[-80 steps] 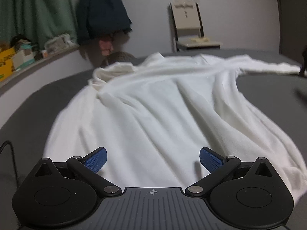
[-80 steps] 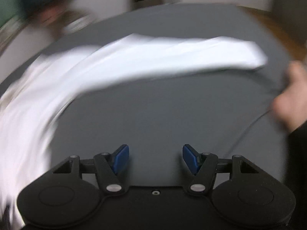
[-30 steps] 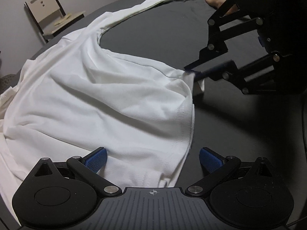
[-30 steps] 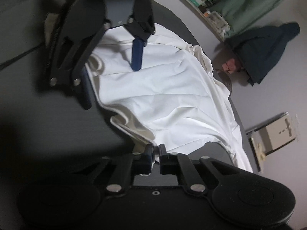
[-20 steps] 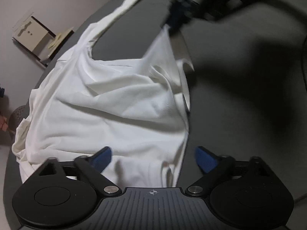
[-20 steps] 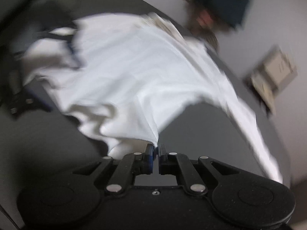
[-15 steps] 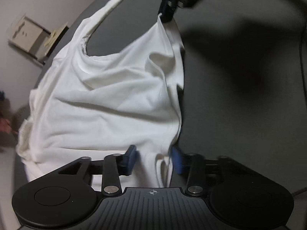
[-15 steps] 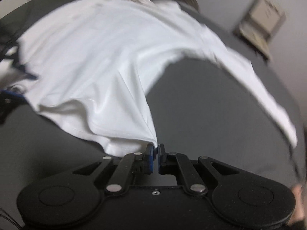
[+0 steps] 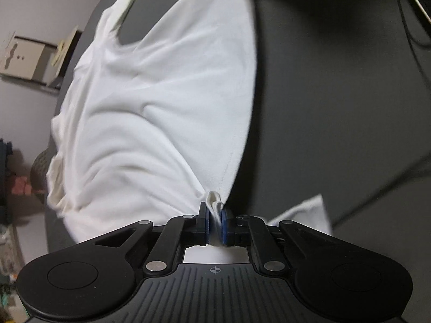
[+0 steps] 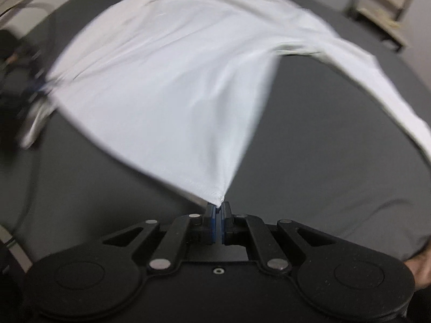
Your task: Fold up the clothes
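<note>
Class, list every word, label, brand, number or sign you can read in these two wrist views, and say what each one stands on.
No readable text in either view.
The left gripper body carries only a small crosshair mark, no letters.
The white shirt is plain, with no print or tag showing.
The beige board against the wall shows cut-out shapes, not writing.
The right gripper bears no label.

A dark grey tabletop (image 9: pixel 336 113) fills the space ahead of and to the right of the gripper. Beyond it, far ahead and to the left, a beige chair (image 9: pixel 29 59) stands against a pale wall (image 9: pixel 40 2). A thin dark cable (image 9: pixel 409 27) runs across the far right.
</note>
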A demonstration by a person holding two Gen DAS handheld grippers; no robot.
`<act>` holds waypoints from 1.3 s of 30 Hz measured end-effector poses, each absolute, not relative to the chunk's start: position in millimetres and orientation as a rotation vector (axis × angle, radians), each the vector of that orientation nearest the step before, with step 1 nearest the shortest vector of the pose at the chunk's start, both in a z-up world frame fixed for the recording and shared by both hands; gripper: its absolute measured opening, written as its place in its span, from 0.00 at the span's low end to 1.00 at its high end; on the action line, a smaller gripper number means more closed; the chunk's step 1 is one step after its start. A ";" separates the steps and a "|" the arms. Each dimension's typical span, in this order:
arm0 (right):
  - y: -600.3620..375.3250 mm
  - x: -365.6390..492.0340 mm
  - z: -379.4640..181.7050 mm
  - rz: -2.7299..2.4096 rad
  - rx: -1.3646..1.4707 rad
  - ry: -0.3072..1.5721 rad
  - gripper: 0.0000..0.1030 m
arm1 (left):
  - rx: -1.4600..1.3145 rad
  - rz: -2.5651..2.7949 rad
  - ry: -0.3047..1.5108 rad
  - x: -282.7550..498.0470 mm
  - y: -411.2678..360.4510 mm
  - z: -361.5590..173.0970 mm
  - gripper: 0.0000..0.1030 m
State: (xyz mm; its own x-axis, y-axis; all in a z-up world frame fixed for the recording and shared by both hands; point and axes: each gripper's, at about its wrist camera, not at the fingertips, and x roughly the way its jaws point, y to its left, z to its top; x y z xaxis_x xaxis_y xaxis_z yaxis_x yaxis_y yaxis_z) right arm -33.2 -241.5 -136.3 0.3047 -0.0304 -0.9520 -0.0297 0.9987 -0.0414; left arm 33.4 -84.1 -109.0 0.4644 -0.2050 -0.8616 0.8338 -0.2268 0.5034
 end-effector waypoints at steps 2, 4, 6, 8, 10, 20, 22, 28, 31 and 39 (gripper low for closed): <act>-231.0 -37.0 -136.4 0.063 -0.084 1.313 0.03 | 1.491 -1.062 0.603 38.6 -70.6 -100.7 0.07; -226.1 -40.7 -152.3 0.075 -0.097 1.383 0.01 | 1.474 -1.066 0.629 40.7 -58.4 -94.8 0.07; -227.0 -44.7 -174.5 0.069 -0.098 1.451 0.01 | 1.474 -1.090 0.633 33.6 -57.7 -100.8 0.07; -230.1 -49.6 -190.0 0.050 -0.106 1.475 0.01 | 1.474 -1.114 0.637 26.4 -57.4 -106.6 0.07; -238.9 -50.5 -183.8 0.055 -0.046 1.403 0.02 | 1.480 -1.136 0.637 19.2 -61.5 -110.4 0.07; -264.4 -15.6 -167.9 0.040 0.165 1.250 0.42 | 1.415 -1.091 0.644 15.8 -55.5 -109.4 0.27; -258.7 -12.5 -163.2 0.059 0.151 1.238 0.42 | 1.329 -1.127 0.684 25.0 -48.7 -95.0 0.54; -224.6 -5.6 -148.8 0.149 0.098 1.185 0.42 | 0.879 -1.042 0.766 96.3 -0.8 -47.2 1.00; -200.4 -1.5 -145.7 0.212 0.048 1.157 0.42 | 0.609 -0.868 0.841 150.8 29.6 -40.7 1.00; -147.1 28.4 -154.3 0.315 -0.006 1.075 0.43 | 0.042 -0.467 1.029 247.3 78.3 -80.3 0.66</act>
State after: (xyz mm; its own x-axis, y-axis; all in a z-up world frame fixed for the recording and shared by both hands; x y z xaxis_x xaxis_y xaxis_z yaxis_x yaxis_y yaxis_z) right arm 28.4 -147.1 -154.3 0.4360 0.2499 -0.8646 -0.2560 0.9554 0.1471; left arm 247.3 78.3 -80.3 0.4263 -0.3543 -0.8323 0.3935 0.9011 -0.1820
